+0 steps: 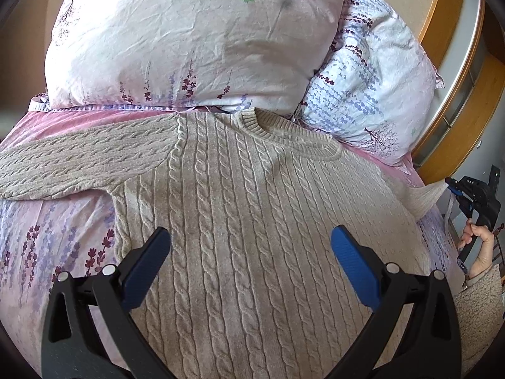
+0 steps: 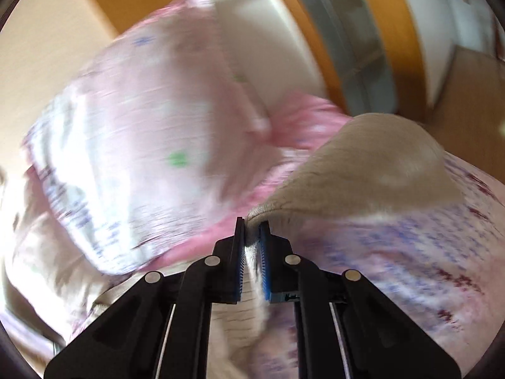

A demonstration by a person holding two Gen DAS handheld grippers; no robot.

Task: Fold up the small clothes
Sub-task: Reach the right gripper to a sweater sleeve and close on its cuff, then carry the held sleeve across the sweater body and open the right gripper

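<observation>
**Beige sweater on the bed, one sleeve pinched**

A beige cable-knit sweater (image 1: 252,208) lies spread face up on the bed's pink floral sheet (image 1: 41,237), its ribbed collar toward two floral pillows (image 1: 189,41) at the head. One sleeve stretches flat across the sheet on the left of the left wrist view. The left gripper (image 1: 251,246) hovers over the sweater's body with its blue-padded fingers (image 1: 353,262) spread wide, holding nothing. The right gripper (image 2: 252,237) has its fingers pressed together on the cuff of the other sleeve (image 2: 363,164), at the bed's far edge near a wooden wardrobe (image 1: 473,120). The right wrist view is heavily blurred.
</observation>
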